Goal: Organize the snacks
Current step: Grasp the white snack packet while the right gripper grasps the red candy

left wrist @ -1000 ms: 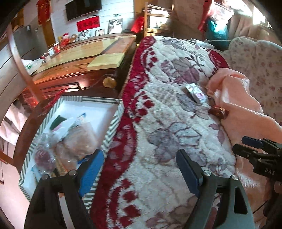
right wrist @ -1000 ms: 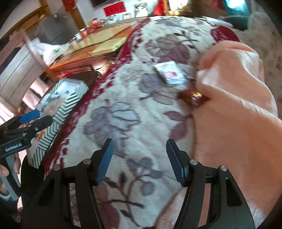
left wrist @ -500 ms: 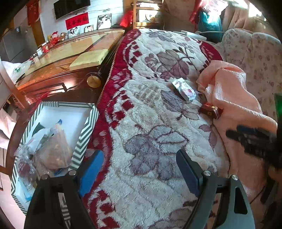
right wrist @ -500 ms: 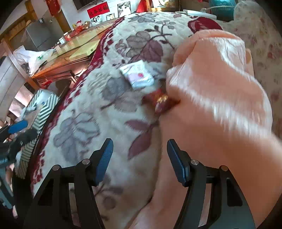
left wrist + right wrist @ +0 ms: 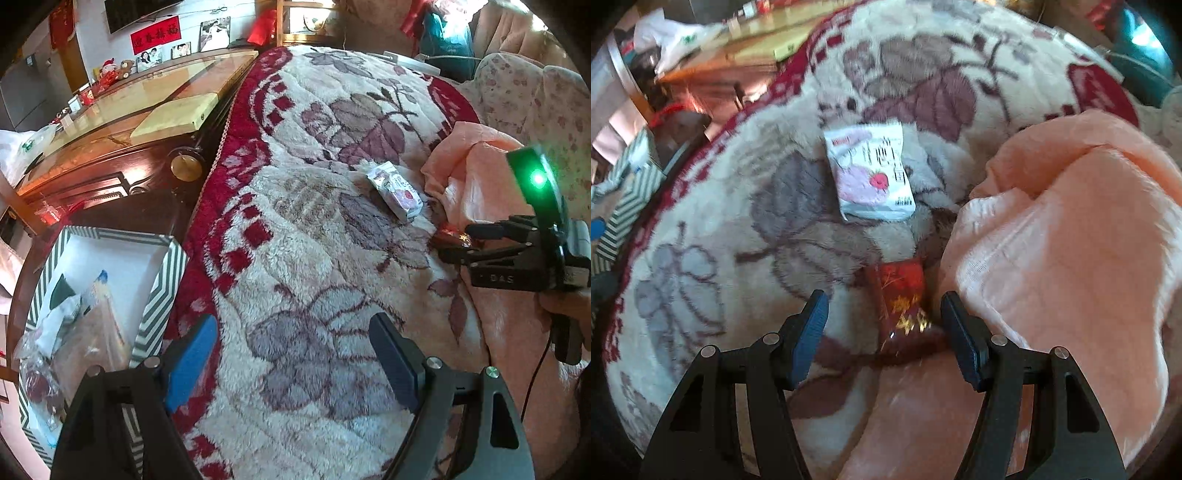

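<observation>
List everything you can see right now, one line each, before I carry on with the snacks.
red snack packet: 1, red with gold print, on the blanket, between the open right claw's fingers
white snack packet: 1, white and pink, on the blanket beyond the red one
floral blanket: 1, cream, red border
peach blanket: 1, right of the packets
striped box: 1, green and white, left of the blanket, bagged snacks inside
wooden table: 1, far left
left claw: open, empty
right claw: open, over the red packet
</observation>
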Tool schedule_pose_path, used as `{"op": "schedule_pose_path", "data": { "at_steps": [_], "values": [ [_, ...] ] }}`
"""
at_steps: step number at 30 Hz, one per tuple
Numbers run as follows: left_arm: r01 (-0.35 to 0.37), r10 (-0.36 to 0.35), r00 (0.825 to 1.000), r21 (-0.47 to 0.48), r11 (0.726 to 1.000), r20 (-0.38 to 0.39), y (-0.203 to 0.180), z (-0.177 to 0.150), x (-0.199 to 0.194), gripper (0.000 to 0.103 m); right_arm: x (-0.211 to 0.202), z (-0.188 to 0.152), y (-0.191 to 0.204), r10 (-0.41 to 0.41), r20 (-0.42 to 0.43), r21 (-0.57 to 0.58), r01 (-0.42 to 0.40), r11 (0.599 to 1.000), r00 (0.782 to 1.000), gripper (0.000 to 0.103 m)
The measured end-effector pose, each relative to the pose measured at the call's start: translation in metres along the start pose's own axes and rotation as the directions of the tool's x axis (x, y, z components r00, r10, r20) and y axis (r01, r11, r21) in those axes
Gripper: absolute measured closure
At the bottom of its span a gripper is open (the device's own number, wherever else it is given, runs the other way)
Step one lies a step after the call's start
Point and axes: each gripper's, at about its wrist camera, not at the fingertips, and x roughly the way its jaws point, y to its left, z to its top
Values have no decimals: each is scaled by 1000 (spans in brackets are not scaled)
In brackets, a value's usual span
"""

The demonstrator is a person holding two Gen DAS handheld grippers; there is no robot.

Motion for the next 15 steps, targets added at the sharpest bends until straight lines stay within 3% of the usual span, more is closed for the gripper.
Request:
{"op": "schedule_pose_path", "data": {
  "at_steps": [2,3,4,15],
  "values": [
    [3,-3,1000,1,1000,-7,-2,4,5,17,8,2,-5,24,-25,21,-24,999,999,47],
    [7,-7,1000,-1,1000,-10,-3,7,8,17,10,1,-7,27,-35,32,-26,999,999,63],
    [16,-16,1000,-4,1000,-14,-4,10,11,17,11,0,-9,28,-41,39,-26,999,999,70],
    [100,-103,993,-65,993,-52,-35,61,48,17,-27,-55,0,119,118,188,-139,972,986,71]
  ]
}}
